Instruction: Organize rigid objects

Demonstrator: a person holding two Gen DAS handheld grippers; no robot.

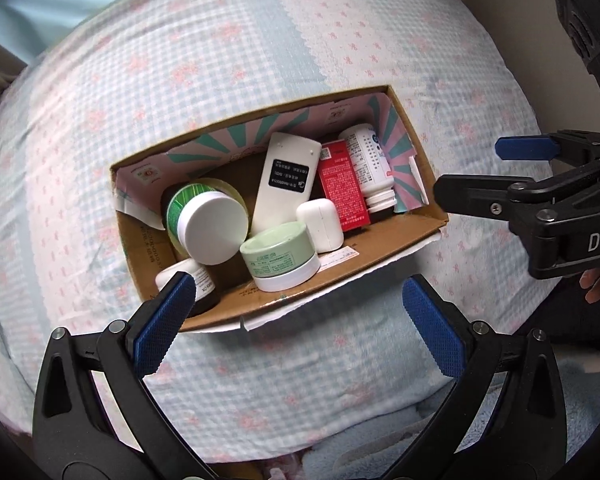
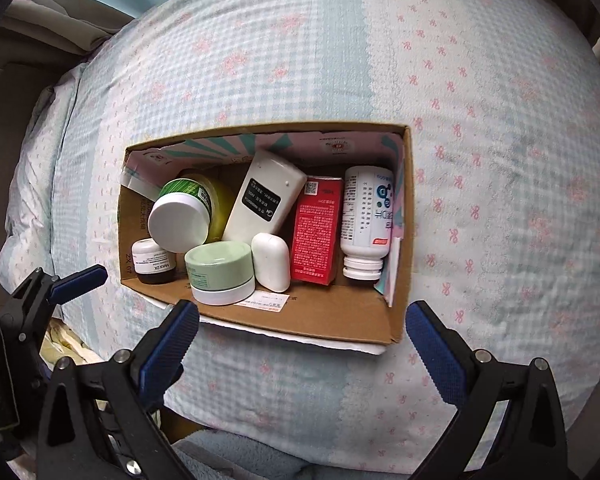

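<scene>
An open cardboard box [image 1: 380, 248] [image 2: 332, 316] lies on the bed. It holds a white remote [image 1: 288, 180] [image 2: 266, 198], a red carton [image 1: 342, 192] [image 2: 316, 232], a white pill bottle [image 1: 368, 164] [image 2: 366, 216], a white earbud case [image 1: 320, 226] [image 2: 271, 262], a pale green jar [image 1: 280, 258] [image 2: 220, 272], a green-labelled jar with white lid [image 1: 212, 226] [image 2: 178, 222] and a small dark jar [image 1: 198, 280] [image 2: 154, 266]. My left gripper [image 1: 296, 324] is open and empty just before the box. My right gripper [image 2: 302, 340] is open and empty at the box's near edge; it also shows in the left wrist view [image 1: 484, 172].
The bed is covered by a light blue and pink checked quilt [image 1: 260, 56] [image 2: 480, 120]. A pillow [image 2: 36, 152] lies at the left. A fluffy blue blanket [image 1: 540, 420] [image 2: 240, 456] lies at the near edge of the bed.
</scene>
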